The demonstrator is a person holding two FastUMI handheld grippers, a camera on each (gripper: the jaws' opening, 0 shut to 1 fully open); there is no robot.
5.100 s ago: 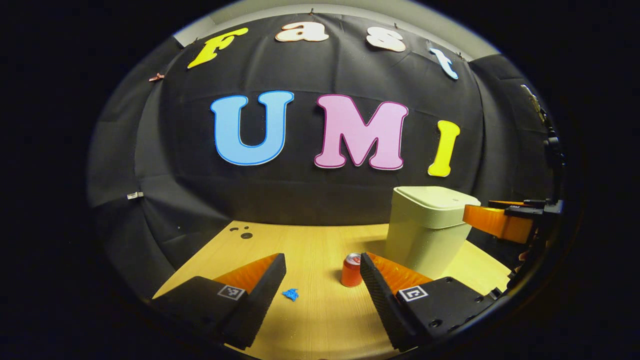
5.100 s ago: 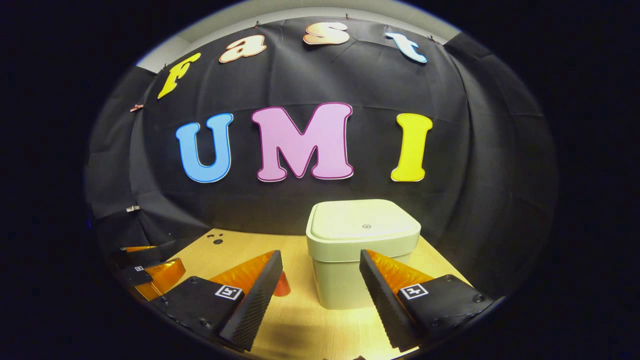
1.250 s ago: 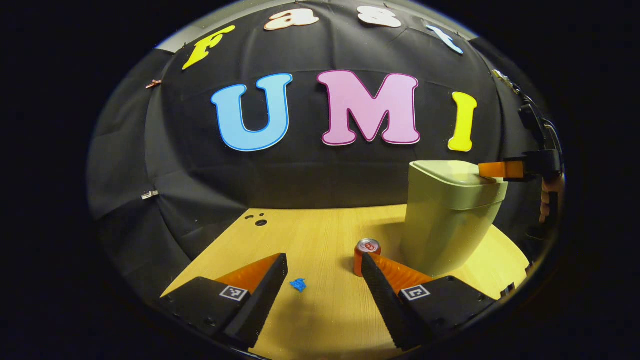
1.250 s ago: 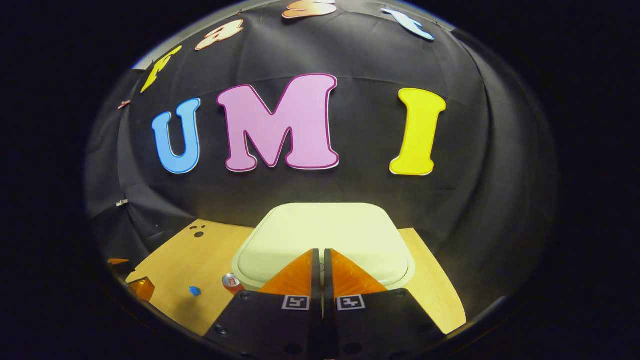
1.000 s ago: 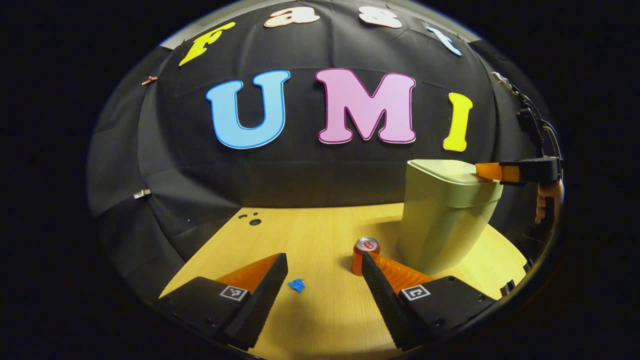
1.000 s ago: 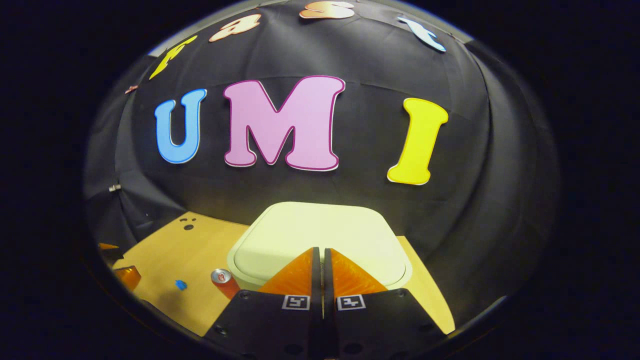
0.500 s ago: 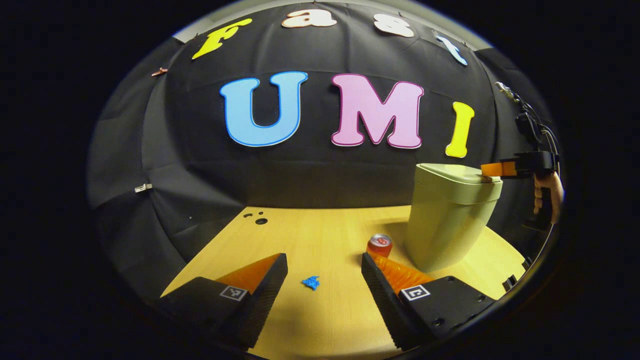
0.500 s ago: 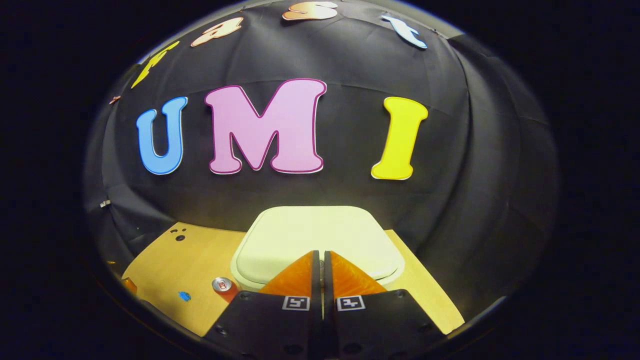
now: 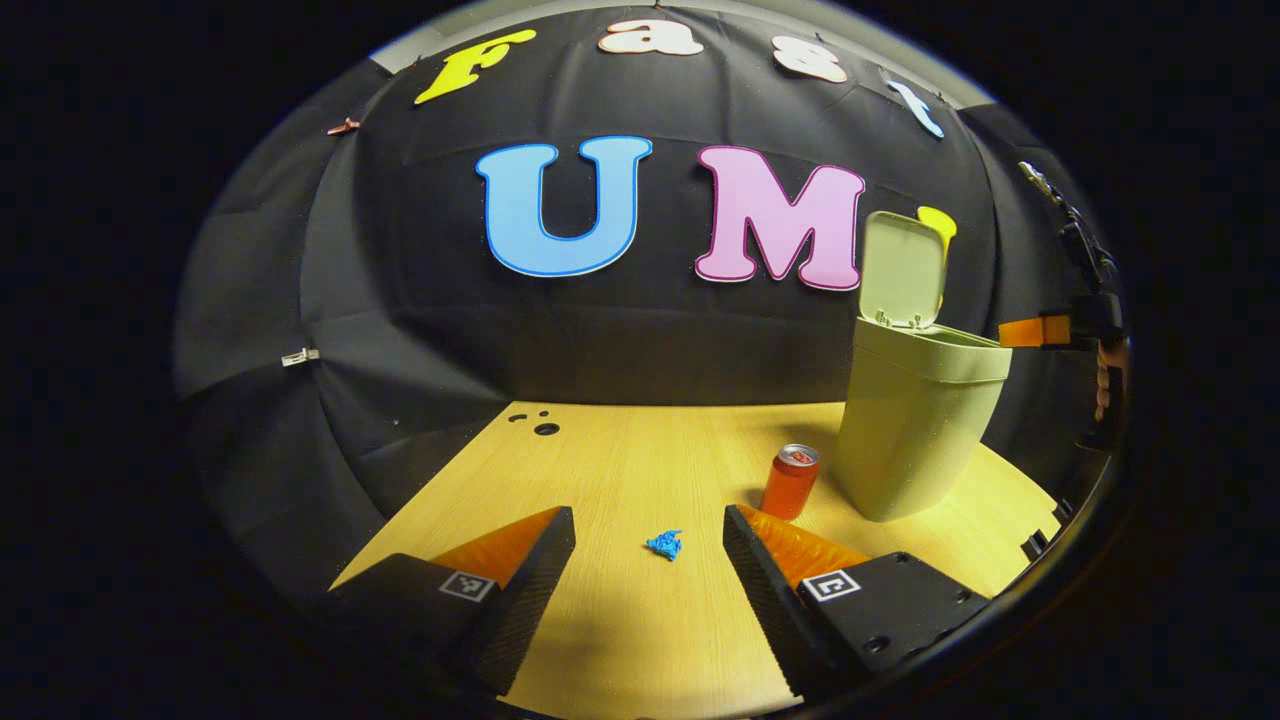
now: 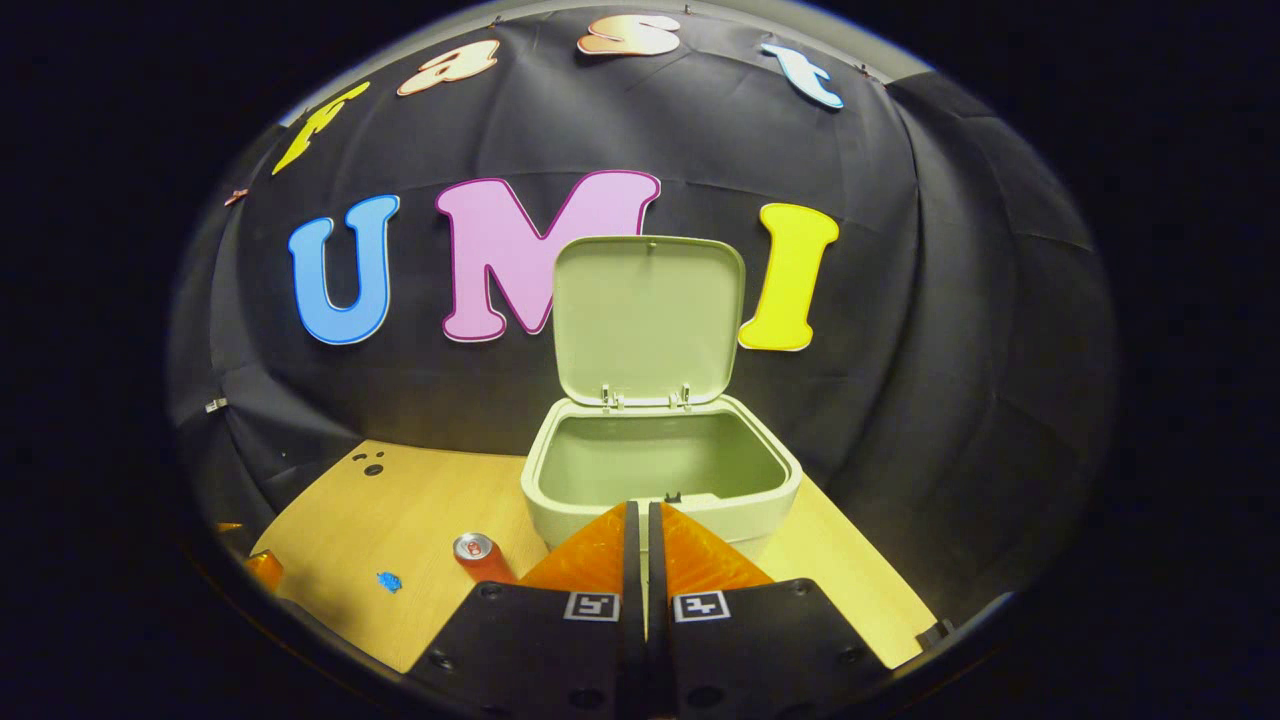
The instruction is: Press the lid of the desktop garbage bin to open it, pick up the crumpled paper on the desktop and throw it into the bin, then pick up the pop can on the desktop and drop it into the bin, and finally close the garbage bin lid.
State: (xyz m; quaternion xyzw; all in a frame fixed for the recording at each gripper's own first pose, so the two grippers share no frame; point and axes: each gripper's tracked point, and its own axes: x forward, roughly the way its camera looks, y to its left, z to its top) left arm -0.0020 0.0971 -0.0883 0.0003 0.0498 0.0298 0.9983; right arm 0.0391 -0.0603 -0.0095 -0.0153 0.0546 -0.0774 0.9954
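Left gripper view shows the left gripper (image 9: 648,560) with its fingers spread wide apart and nothing between them, low over the wooden desktop (image 9: 620,470). The crumpled paper (image 9: 664,544), a small blue wad, lies on the wood between the fingertips and just beyond them. The pop can (image 9: 790,482) stands upright farther off to the right, just beside the pale green garbage bin (image 9: 915,430). Half a second ago the bin's lid (image 9: 902,270) lay flat and closed; now it stands raised at the far edge. The right gripper (image 9: 1022,332) sits at the bin's right rim level, drawn slightly back from where it pressed, with a hand (image 9: 1105,375) behind it. Right gripper view shows the right gripper (image 10: 637,520) with its fingers pressed together, empty, their tips at the bin's (image 10: 660,480) near rim. The lid (image 10: 648,320), flat under those tips a moment earlier, is now swung upright on its far hinges, and the bin's hollow inside shows. To the left on the desktop (image 10: 400,510) stand the can (image 10: 480,556) and, nearer left, the paper (image 10: 388,580).
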